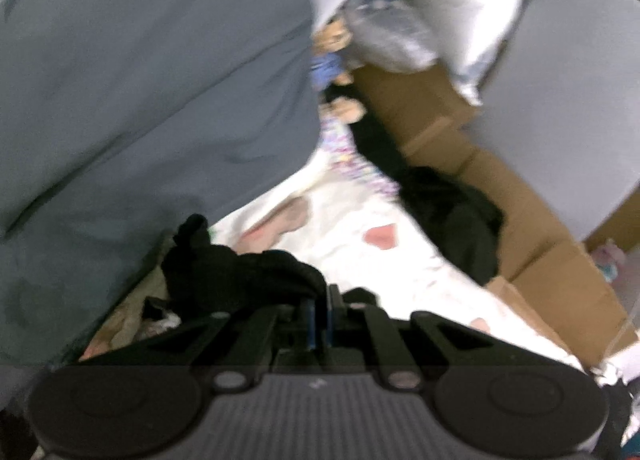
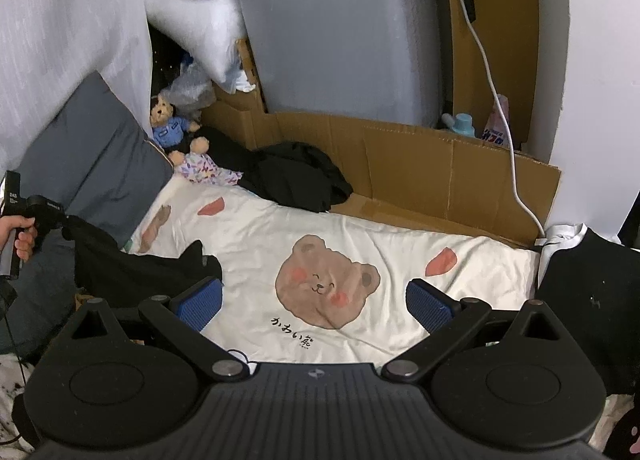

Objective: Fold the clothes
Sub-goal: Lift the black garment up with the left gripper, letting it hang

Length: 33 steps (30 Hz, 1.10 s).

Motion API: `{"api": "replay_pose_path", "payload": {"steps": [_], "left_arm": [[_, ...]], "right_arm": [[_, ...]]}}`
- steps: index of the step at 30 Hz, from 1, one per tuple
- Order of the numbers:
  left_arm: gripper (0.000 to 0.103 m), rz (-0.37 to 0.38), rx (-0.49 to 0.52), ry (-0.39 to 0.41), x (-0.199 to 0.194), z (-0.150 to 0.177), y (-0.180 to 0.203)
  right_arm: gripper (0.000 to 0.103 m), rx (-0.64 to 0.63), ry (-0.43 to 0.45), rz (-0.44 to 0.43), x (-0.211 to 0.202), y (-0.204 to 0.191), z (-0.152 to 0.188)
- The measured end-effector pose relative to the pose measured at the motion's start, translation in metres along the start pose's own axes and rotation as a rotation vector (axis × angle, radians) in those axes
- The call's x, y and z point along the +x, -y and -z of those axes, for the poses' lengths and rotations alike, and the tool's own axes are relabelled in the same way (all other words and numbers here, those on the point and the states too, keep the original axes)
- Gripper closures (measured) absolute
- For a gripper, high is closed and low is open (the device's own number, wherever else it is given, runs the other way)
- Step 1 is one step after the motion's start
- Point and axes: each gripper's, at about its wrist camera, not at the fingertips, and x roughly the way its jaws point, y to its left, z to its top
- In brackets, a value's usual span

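Your left gripper (image 1: 319, 314) has its blue pads pressed together, pinching a black garment (image 1: 240, 268) that bunches up just in front of the fingers. From the right wrist view you can see the same black garment (image 2: 132, 264) draped from that gripper down onto the left edge of the cream bedsheet (image 2: 360, 228) — the one with the bear face print (image 2: 326, 288). Your hand (image 2: 18, 234) is wrapped round the handle at the far left.

Your right gripper (image 2: 314, 306) is spread wide, blue pads (image 2: 200, 304) well apart, hovering over the bear print and holding nothing.

Other stuff around: a grey pillow (image 2: 104, 160) leans at the left, right beside the held garment, and it fills most of the blurry left wrist view (image 1: 152, 100). Another pile of black clothes (image 2: 296, 176) sits at the far edge of the sheet against the flattened cardboard (image 2: 440, 172). A small teddy bear in a blue shirt (image 2: 170, 126) sits just past the pillow — next to a scrap of patterned fabric (image 2: 206, 172). A white cable (image 2: 490, 92) runs down the cardboard on the right.
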Motion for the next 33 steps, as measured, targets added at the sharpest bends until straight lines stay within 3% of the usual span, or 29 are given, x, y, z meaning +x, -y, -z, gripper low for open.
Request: {"api": "replay_pose_path", "payload": {"steps": [10,20,33], "left_arm": [[0.098,0.183,0.134,0.092,-0.040,-0.013,0.099],[0.098,0.340,0.214,0.121,-0.069,-0.010,0.186],[0.098,0.619,0.343,0.105,-0.106,0.012,0.312]], "right_arm": [[0.002,-0.003,0.081,-0.011,-0.027,0.005,-0.011],[0.002,-0.005,0.123,-0.015,-0.047,0.007,-0.005],[0.002,0.080,0.172,0.040,-0.066,0.034,-0.012]]}}
